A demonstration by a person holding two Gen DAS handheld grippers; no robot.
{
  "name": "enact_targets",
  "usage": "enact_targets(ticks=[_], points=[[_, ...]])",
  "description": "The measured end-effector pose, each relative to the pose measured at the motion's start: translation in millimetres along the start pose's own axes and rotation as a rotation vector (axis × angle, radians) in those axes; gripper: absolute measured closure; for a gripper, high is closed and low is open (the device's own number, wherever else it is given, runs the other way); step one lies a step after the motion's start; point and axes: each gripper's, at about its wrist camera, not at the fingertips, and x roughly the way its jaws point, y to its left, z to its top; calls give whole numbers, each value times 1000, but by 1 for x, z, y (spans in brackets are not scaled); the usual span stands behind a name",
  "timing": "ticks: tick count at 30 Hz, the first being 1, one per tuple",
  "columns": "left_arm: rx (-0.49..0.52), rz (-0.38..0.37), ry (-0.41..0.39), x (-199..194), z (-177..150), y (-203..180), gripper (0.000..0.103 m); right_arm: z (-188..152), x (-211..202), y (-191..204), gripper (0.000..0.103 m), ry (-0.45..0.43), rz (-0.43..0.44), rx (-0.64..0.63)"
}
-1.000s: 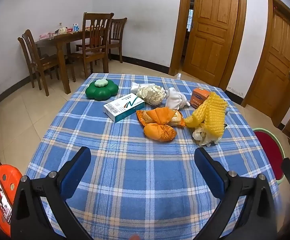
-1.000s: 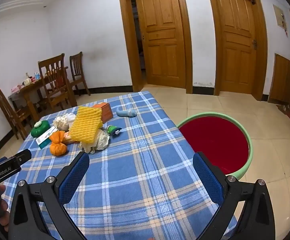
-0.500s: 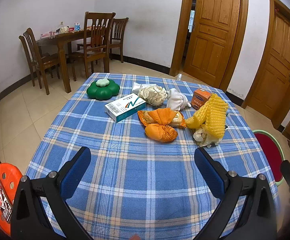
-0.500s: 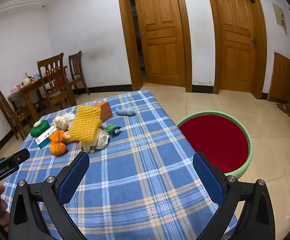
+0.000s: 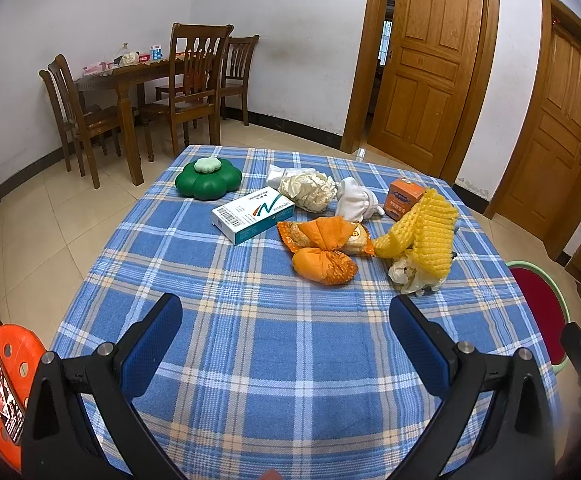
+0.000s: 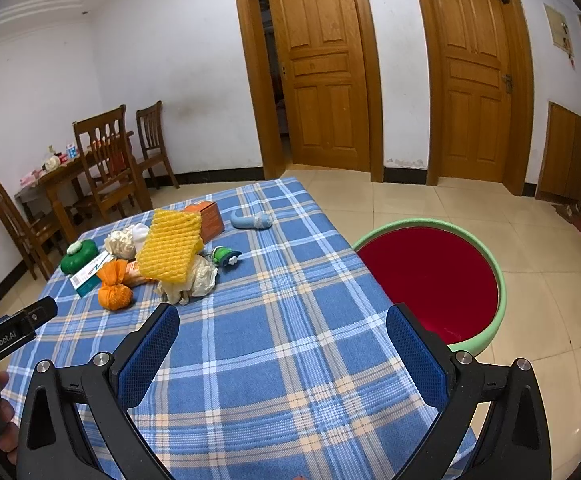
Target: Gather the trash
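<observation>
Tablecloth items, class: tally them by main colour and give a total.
Orange: 3, wrapper, pouch, carton
Yellow: 1, foam net
Green: 2, case, toy
White: 4, box, balls, sock, tissue
Blue: 1, sock
Total: 11

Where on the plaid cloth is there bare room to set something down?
The near half of the blue plaid tablecloth is bare, from both open grippers up to the orange tied bag. Bare too: the right edge strip beside the red basin with green rim. Crowded: the far middle, around the yellow foam net.
</observation>
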Motion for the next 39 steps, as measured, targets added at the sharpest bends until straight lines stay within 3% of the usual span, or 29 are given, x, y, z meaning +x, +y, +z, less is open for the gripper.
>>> enact_targets(ticks=[39], points=[[-7, 10, 6, 0, 0, 7, 1, -5, 5, 5, 0, 21, -2, 5]])
